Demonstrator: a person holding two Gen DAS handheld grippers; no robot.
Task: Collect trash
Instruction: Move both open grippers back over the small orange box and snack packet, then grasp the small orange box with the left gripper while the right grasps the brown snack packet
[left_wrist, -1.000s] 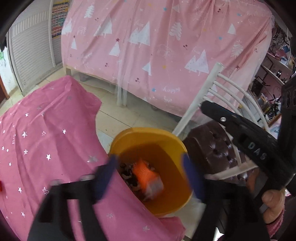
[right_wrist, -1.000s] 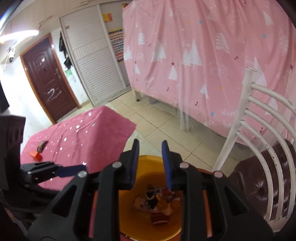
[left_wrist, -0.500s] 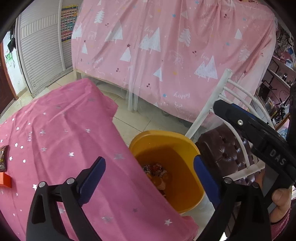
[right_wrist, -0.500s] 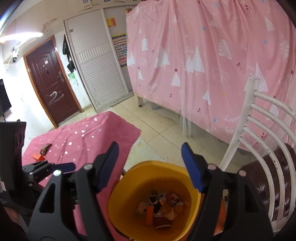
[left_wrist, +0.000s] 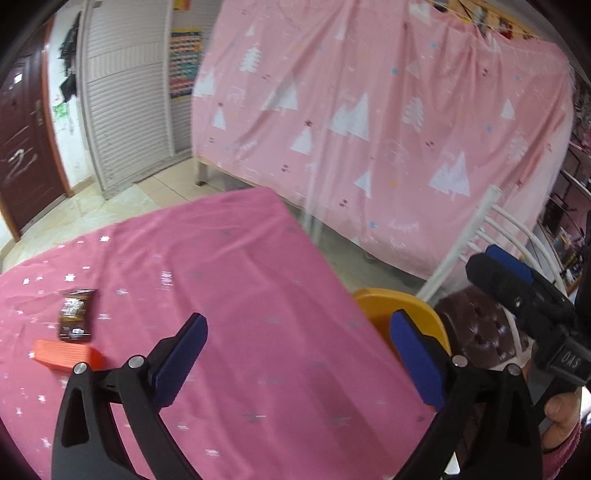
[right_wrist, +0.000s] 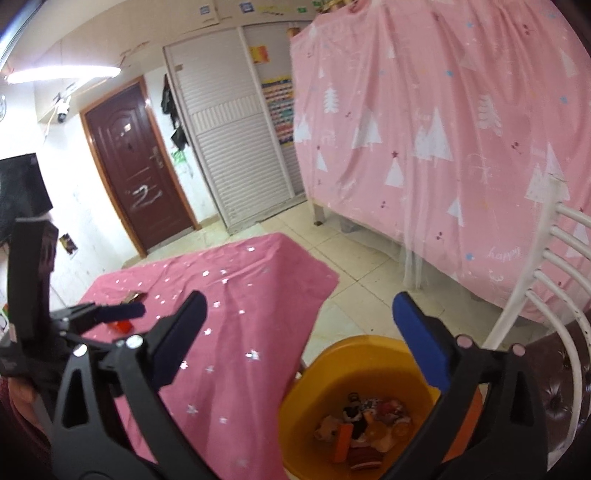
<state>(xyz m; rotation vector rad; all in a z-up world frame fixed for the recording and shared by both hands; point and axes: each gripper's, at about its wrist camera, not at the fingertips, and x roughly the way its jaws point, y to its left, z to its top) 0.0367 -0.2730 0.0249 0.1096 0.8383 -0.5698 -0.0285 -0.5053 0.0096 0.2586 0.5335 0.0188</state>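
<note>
Here the yellow bin (right_wrist: 373, 354) holds mixed wrappers (right_wrist: 364, 421); both the left claw (left_wrist: 295, 354) and right claw (right_wrist: 303, 339) gape empty.

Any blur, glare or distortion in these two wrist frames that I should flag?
Left wrist view: smeared by motion, so the stars on the tablecloth streak and the brown wrapper print is unreadable. Right wrist view: sharper; the ceiling light is blown out white, though the trash in the yellow bin is discernible. Both views: fisheye bending at the edges and dark corners.
</note>
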